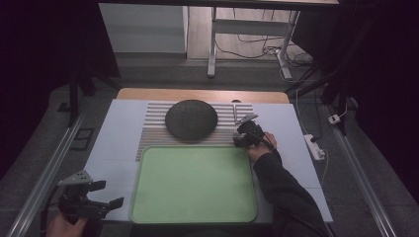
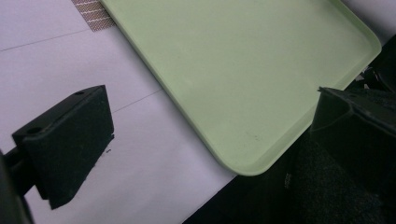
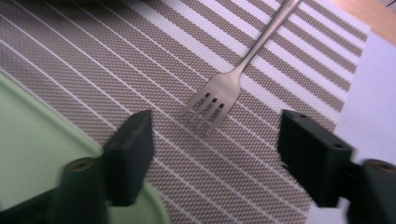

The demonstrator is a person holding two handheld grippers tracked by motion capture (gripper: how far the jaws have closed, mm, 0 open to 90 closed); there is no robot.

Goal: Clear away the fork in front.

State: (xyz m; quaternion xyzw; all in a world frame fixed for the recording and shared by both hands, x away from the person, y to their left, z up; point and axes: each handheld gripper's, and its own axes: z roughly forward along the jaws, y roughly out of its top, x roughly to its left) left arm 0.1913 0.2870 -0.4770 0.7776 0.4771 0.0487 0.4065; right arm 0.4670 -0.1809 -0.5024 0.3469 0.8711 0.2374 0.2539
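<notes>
Presently approaching a fork (image 3: 224, 88) lying on the striped placemat (image 3: 140, 56), upper centre of the right gripper view, tines toward the lower edge of that frame, handle running off the top right. Right gripper (image 3: 215, 149) with jaws spread, partway in from their widest, one either side of the tines yet short of them, nothing pinched; in the high view seen right of centre (image 1: 246, 134), just above the tray's upper right corner. Judged step: reach and line-up before a pick. Next move, as judged: bring the jaws forward and lower until they straddle the neck or handle, then close squarely on the thin metal; a flat-lying fork offers little edge to catch. Left gripper (image 1: 101, 195) at the lower left of the high view, jaws spread and empty, hovering off the tray's lower left corner. Count: one fork, one dark round plate (image 1: 191, 119) at upper centre, one green tray (image 1: 192, 185) at lower centre, one placemat, two grippers.
</notes>
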